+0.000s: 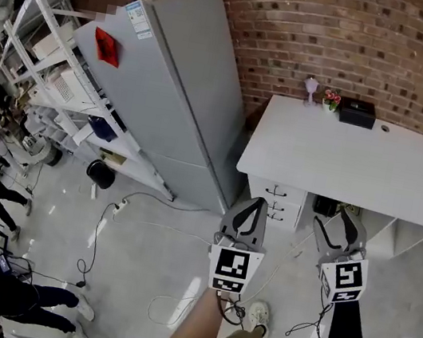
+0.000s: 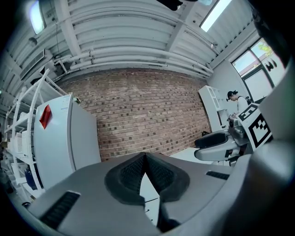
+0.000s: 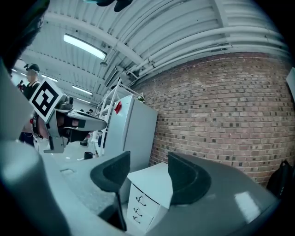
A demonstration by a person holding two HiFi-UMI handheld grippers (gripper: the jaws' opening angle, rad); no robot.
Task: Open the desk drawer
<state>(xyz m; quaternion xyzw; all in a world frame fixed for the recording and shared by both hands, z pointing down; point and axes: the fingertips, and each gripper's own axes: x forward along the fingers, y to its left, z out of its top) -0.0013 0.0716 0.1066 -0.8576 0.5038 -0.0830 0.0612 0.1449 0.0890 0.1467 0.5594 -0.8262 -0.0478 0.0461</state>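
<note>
1. head view: a white table (image 1: 343,155) stands with its back edge against a brick wall (image 1: 364,37). the drawer unit (image 1: 274,202) sits under the table's left end. it has three white drawers with dark handles, all flush and closed. a grey refrigerator (image 1: 176,93) stands just left of the table. along the table's back edge are a small purple ornament (image 1: 311,89), a little pot of flowers (image 1: 331,100) and a black box (image 1: 358,112). the left gripper (image 1: 252,202) hangs in front of the table, just before the drawer unit and apart from it. the right gripper (image 1: 340,223) hangs in front of the table's open knee space. cables (image 1: 103,234) trail over the floor left of the table.

2. left gripper view: the left gripper (image 2: 145,156) has its fingers (image 2: 131,177) pressed together at the tips, with nothing between them. a sliver of white drawer front with small handles shows in the narrow slit lower down. the right gripper (image 2: 216,145) is at the side, above the table's surface.

3. right gripper view: the right gripper (image 3: 147,166) has its fingers (image 3: 113,175) spread wide and holds nothing. the table's corner and the drawer unit (image 3: 140,207) show in the gap, well beyond the tips. the refrigerator (image 3: 136,129) stands just beside the table.
</note>
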